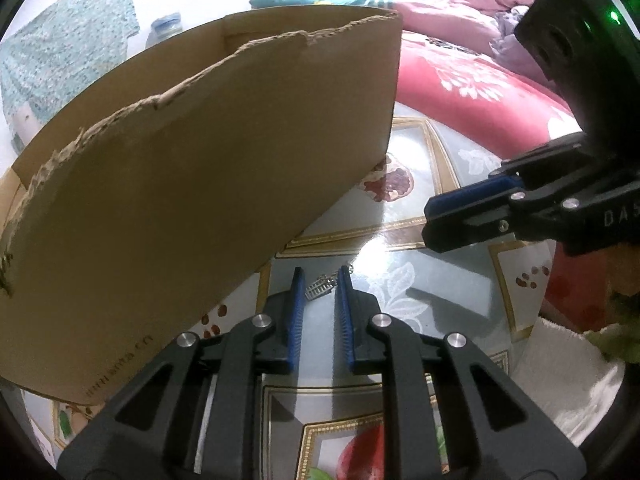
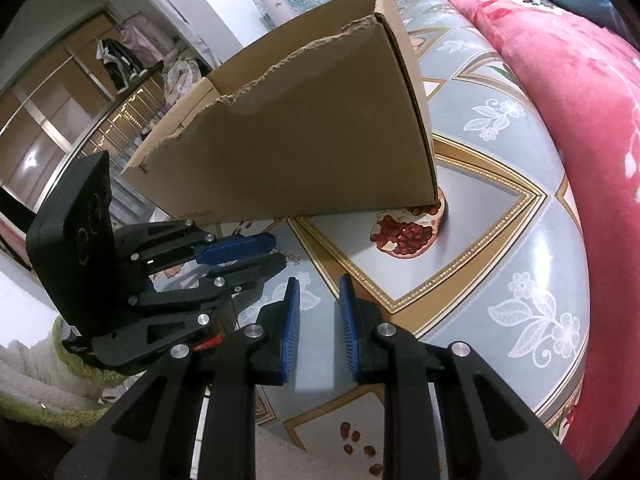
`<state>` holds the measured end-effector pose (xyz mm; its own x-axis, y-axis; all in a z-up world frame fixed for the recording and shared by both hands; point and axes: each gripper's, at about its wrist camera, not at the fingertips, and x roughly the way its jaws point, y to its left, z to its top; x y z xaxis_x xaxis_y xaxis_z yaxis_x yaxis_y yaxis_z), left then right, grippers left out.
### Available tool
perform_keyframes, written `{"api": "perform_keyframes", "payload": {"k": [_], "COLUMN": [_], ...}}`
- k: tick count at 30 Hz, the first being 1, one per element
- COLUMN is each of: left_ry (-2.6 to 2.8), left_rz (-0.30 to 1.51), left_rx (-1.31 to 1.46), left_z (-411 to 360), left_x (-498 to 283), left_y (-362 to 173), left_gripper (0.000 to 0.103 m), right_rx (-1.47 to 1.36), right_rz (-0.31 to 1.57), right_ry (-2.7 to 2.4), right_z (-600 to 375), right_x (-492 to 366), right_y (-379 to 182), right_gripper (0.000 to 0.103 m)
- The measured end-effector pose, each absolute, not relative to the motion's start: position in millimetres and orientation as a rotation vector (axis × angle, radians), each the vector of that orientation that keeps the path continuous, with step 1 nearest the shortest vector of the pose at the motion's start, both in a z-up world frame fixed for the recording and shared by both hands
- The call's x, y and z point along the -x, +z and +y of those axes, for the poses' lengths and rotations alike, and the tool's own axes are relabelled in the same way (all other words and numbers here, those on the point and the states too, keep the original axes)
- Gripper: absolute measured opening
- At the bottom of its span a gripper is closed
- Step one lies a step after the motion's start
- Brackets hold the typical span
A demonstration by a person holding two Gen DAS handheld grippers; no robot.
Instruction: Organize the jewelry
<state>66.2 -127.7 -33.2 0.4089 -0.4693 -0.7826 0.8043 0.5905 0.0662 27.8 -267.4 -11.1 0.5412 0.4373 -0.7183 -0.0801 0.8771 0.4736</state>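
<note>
Left wrist view shows the left hand-held gripper (image 1: 320, 276) low over the patterned bench (image 1: 416, 160), its blue fingers (image 1: 297, 284) parted a little with a small silver piece of jewelry (image 1: 320, 286) lying between the tips; whether they touch it cannot be told. A torn-edged cardboard box (image 1: 200, 152) stands just to the left and beyond. The right hand-held gripper (image 1: 430, 220) reaches in from the right, its state unclear here. In the right wrist view, the right hand-held gripper (image 2: 319, 292) is slightly open and holds nothing. A short silver chain (image 2: 289, 258) pokes out past the left one's tips. A pink quilt (image 2: 560, 80) lies far right.
</note>
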Motion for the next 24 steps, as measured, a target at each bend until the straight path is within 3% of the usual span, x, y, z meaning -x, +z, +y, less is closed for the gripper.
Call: {"api": "perform_keyframes", "payload": {"k": [4, 10, 24], "left_ry": [-0.848, -0.848, -0.813], "left_rz": [0.795, 0.781, 0.857], "left_rx": [-0.497, -0.524, -0.395], "left_z": [-133, -134, -104], "left_x": [-66, -58, -47], "left_y": [-33, -32, -31], "left_gripper": [0.014, 0.0, 0.0], "right_rx": [-0.416, -0.416, -0.404], "right_rz": [0.957, 0.955, 0.94], "right_ry": [0.318, 0.321, 0.334], "right_z": [-268, -266, -264], "right_x": [-28, -27, -24], "right_y": [-12, -12, -11], "right_gripper": [0.021, 0.021, 0.021]}}
